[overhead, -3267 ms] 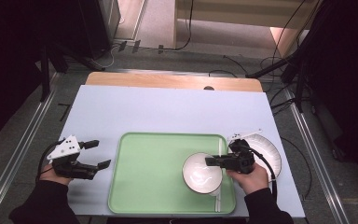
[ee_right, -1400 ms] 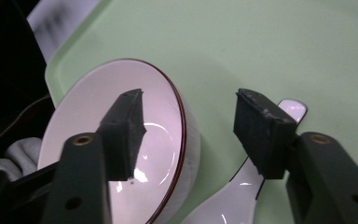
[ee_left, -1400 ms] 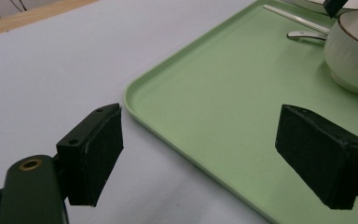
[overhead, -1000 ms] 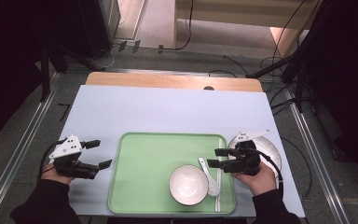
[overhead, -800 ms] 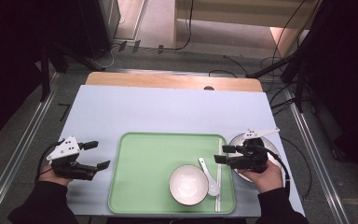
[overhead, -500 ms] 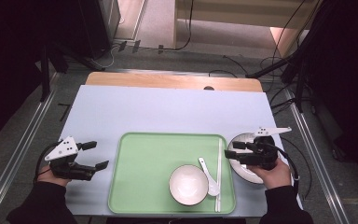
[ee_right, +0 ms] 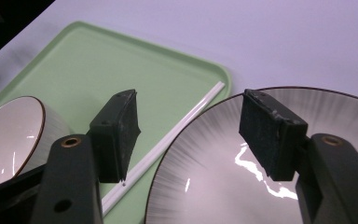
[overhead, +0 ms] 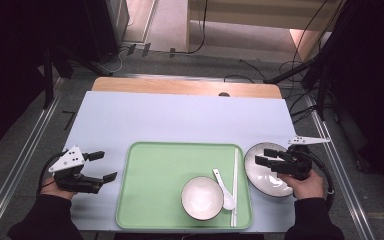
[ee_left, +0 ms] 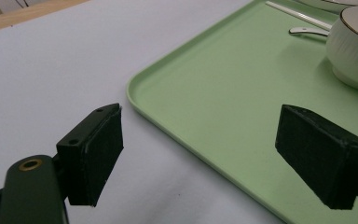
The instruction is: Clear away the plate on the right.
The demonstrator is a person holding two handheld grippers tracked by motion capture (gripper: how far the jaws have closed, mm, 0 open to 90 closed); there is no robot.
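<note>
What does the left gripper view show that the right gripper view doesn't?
Left gripper view alone: the open left gripper above the near corner of the tray, and the spoon beside the bowl. Right gripper view alone: the open right gripper over the rim of the plate, which lies off the tray. Both: tray, bowl, chopsticks, table.

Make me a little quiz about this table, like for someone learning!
1. True or false: the bowl sits on the green tray.
2. Which lies nearest the plate? A bowl, B spoon, C chopsticks.
3. What does the right gripper hang over, with fingers apart?

Key:
1. True.
2. C.
3. The plate, on the table beside the tray.
</note>
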